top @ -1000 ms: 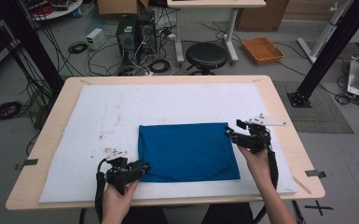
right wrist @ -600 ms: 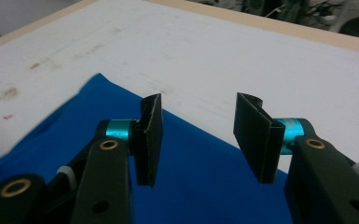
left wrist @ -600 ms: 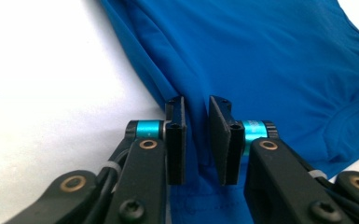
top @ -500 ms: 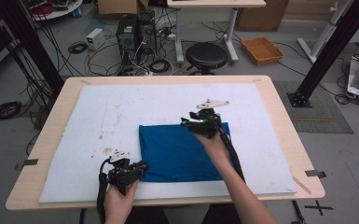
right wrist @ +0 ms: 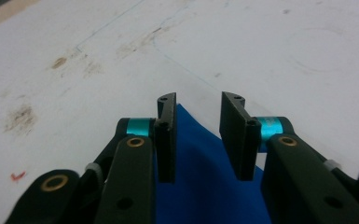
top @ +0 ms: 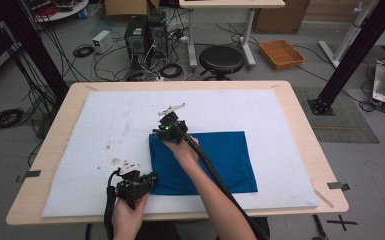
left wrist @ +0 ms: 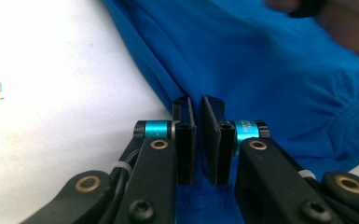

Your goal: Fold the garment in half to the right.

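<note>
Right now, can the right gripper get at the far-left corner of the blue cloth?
Probably yes: the right gripper has the blue cloth corner between its jaws, which have just been closing, with bare white mat beyond.

Wooden table (top: 300, 150) bearing a white mat (top: 230, 110). Brown stains (top: 115, 146) mark the mat beyond the left gripper (top: 152, 179) and to the left of the right gripper (top: 156, 134). On the floor well beyond the right gripper: black round stool (top: 222, 59), with an orange tray (top: 281, 53) to its right. Two computer towers (top: 136, 35) and loose cables (top: 85, 50) lie to its left. A slanted black post (top: 350, 55) stands far right.
</note>
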`<state>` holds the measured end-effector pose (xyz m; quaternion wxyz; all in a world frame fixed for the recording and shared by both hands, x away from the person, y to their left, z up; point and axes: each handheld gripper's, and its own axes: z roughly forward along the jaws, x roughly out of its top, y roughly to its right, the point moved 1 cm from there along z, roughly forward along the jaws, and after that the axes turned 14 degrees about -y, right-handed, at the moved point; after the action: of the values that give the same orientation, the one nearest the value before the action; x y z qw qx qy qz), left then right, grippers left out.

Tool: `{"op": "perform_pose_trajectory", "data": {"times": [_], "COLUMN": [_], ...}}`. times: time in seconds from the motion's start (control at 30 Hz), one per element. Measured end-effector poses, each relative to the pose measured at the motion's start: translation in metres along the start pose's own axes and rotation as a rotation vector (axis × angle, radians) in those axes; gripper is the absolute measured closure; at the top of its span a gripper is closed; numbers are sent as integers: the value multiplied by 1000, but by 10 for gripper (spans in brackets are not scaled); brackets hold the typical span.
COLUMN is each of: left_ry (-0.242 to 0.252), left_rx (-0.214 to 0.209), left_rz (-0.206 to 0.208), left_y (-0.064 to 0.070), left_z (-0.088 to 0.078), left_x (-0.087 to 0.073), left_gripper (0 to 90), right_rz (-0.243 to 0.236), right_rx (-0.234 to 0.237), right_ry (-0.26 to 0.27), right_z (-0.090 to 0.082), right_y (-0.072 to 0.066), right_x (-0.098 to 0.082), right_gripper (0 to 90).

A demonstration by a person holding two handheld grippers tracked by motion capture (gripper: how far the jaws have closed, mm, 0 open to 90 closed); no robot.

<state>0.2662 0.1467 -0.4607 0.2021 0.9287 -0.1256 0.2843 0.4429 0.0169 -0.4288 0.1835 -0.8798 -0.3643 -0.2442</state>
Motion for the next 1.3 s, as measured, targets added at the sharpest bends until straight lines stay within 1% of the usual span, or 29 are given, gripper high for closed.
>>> {"op": "perform_pose_trajectory", "data": {"times": [0.03,0.07,0.13,0.23,0.3,0.33,0.37,0.43,0.47,0.57,0.6,0.67,0.8,0.9,0.93,1.07,1.13,1.2,1.3], "left_ry": [0,0,1,0,1,0,3,3,2,-3,-1,9,32,42,48,62,57,49,38], "left_rx": [1,-1,-2,-3,-6,-8,-9,-7,-10,-23,-25,-36,-62,-87,-102,-145,-172,-196,-230], "left_rz": [2,1,0,0,0,-3,-6,-5,-6,-13,-9,-4,34,70,76,120,143,159,182], "left_y": [0,0,0,0,0,-1,-1,0,-1,-1,-1,2,12,25,31,54,69,80,99], "left_z": [0,0,0,-1,-1,-1,-1,-1,-1,-3,-4,-7,-18,-21,-22,-20,-14,-7,7], "left_x": [0,0,-1,-1,-2,-2,-2,-2,-2,-1,0,2,11,19,22,34,41,45,52], "left_gripper": [831,830,830,830,830,830,830,830,830,831,832,832,834,834,834,834,836,837,838], "right_rz": [-9,-11,-27,-38,-43,-53,-52,-55,-57,-58,-55,-32,-2,19,28,21,19,18,34], "right_rx": [-4,-6,-29,-50,-70,-89,-86,-83,-83,-73,-66,-24,28,63,66,48,38,33,31], "right_ry": [-10,-19,-26,-68,-97,-101,-101,-98,-86,-57,-37,0,48,80,89,117,127,127,129], "right_z": [7,9,18,29,34,36,37,35,33,22,16,6,-18,-40,-47,-75,-86,-96,-109], "right_y": [-4,-6,-12,-16,-18,-18,-18,-18,-17,-17,-17,-13,-2,11,16,34,43,52,68], "right_x": [4,5,10,15,15,15,15,15,15,17,18,19,19,16,15,5,-2,-9,-22], "right_gripper": [685,697,733,748,814,850,876,885,886,886,886,886,885,886,886,886,887,887,887]}}
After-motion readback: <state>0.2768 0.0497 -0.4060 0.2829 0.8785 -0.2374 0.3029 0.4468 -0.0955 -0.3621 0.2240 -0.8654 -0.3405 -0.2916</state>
